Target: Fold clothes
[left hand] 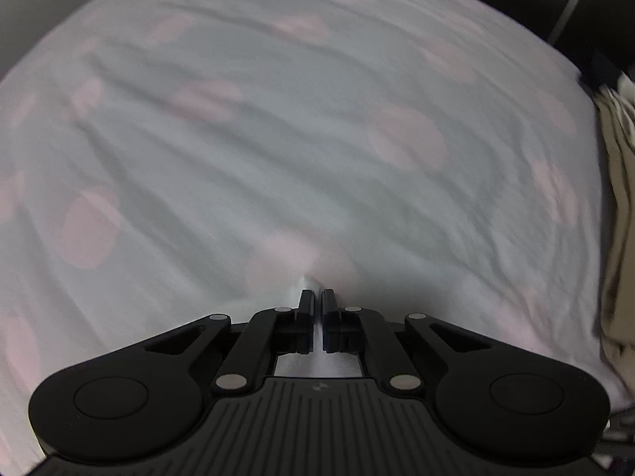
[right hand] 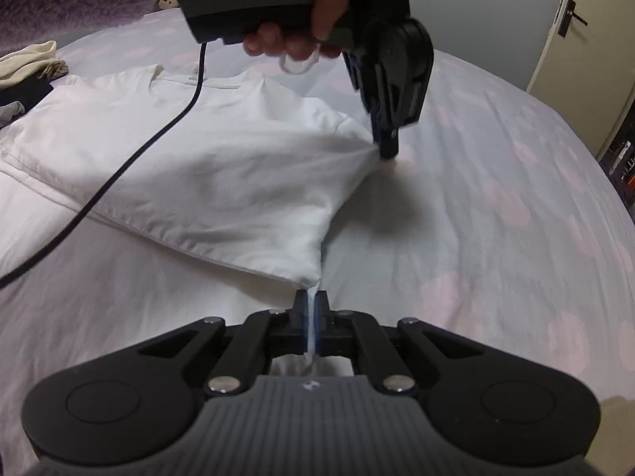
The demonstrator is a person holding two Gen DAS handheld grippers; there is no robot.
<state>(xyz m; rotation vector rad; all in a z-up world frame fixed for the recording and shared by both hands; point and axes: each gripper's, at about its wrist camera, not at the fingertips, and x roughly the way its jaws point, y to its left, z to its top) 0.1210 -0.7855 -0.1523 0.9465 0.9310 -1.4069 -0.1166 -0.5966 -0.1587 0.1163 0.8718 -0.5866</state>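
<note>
Right claw: fingers drawn together on a pinch of white cloth, a strip of it running back between the blue pads toward the camera. This is the near corner of the white T-shirt, which spreads ahead and to the left of that claw over the bed sheet

Shirt edge lifts from the right claw's tips and runs ahead and slightly right, taut, to the left claw, which points down and nips the far corner of the same lifted fold. Fabric between the two claws is raised off the sheet; the rest of the shirt lies flat further left, collar end farthest from the right claw

Left claw, own view: fingers nearly touching, a small peak of white cloth caught at the tips. Ahead of it only the pale blue sheet with pink spots, blurred

A hand grips the left claw's black handle, above and beyond the shirt. A dark cable hangs from the handle and trails across the shirt toward the near left

Far left of the right claw: a heap of other clothes, cream and dark, at the bed's edge. Far right: a door with a dark handle
</note>
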